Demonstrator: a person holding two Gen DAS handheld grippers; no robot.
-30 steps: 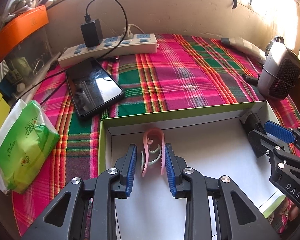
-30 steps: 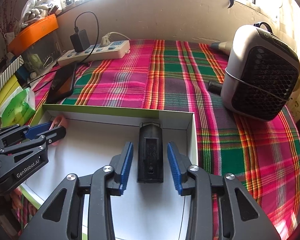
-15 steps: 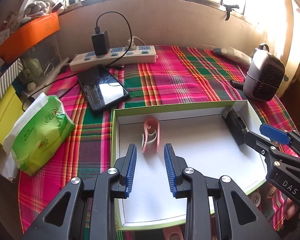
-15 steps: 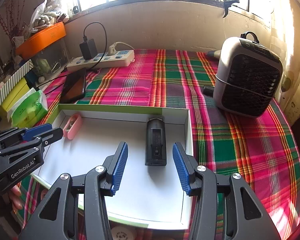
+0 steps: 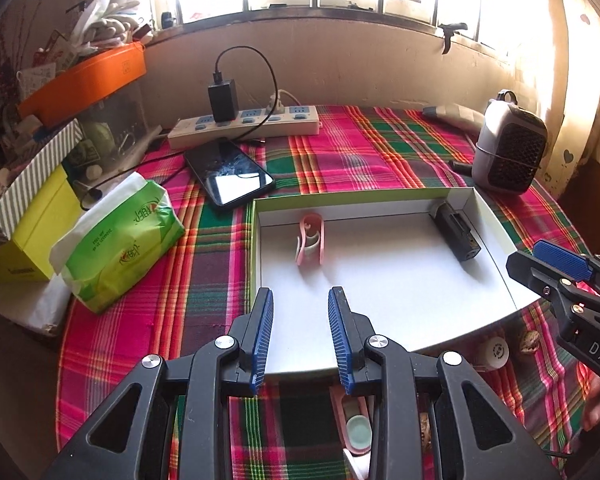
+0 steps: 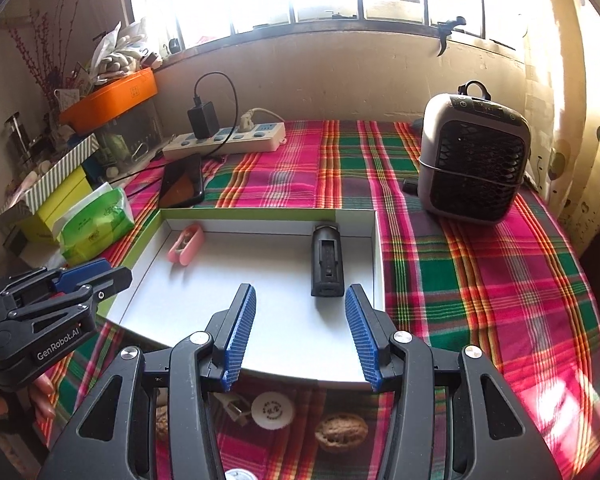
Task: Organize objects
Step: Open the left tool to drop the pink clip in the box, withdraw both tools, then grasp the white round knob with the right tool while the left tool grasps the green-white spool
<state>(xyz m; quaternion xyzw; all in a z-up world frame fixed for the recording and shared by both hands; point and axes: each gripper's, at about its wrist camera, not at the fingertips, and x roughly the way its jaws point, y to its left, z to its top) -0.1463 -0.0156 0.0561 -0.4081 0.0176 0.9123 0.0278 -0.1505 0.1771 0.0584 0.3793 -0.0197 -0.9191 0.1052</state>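
A shallow white box with green sides point(image 5: 384, 194) point(image 6: 260, 214) lies on the plaid cloth. In it lie a pink clip point(image 5: 311, 239) point(image 6: 186, 245) at the far left and a black rectangular device point(image 5: 456, 231) point(image 6: 327, 260) at the far right. My left gripper point(image 5: 300, 334) is open and empty, above the box's near edge. My right gripper point(image 6: 299, 334) is open and empty, just short of the black device. In front of the box lie a pink item point(image 5: 354, 424), a white round cap point(image 6: 273, 410) and a walnut point(image 6: 341, 432).
A phone point(image 5: 229, 174) and a power strip point(image 5: 244, 126) with a charger lie behind the box. A green tissue pack point(image 5: 120, 238) and yellow box point(image 5: 32, 220) stand left. A small grey heater point(image 6: 472, 160) stands at the right. A wall and window close the back.
Both grippers have let go of the pink clip and the black device, opened, and pulled back and up from the box. More of the table now shows.
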